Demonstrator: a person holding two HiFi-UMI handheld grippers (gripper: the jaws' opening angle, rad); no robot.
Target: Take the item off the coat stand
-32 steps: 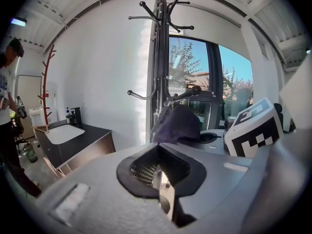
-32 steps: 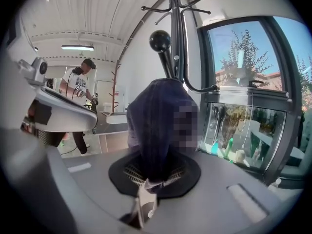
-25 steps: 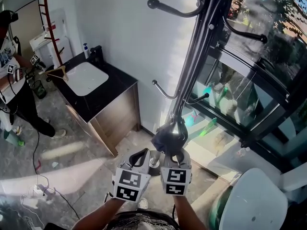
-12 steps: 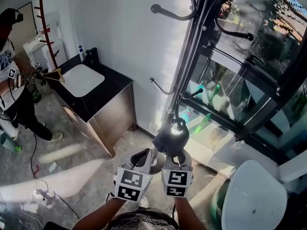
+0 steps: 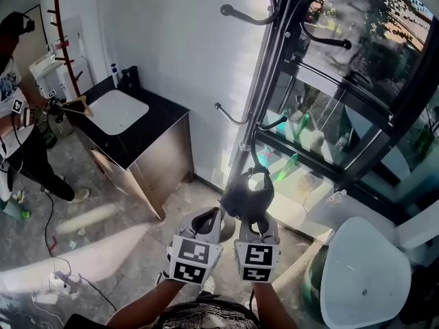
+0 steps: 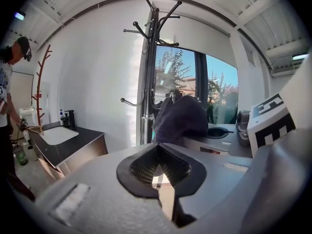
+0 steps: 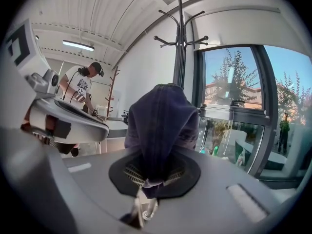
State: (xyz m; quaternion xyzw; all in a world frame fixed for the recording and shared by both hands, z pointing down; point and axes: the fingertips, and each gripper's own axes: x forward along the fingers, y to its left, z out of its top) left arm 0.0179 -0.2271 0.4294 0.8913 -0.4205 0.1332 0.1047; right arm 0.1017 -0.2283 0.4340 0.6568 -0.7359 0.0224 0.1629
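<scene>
The right tongs [image 7: 154, 173] were clamped on a fold of the dark blue cap [image 7: 162, 116], holding it low in front of the coat stand [image 5: 265, 94], below its hooks. Just beside them, the left tongs [image 6: 159, 165] were closed on nothing.
</scene>
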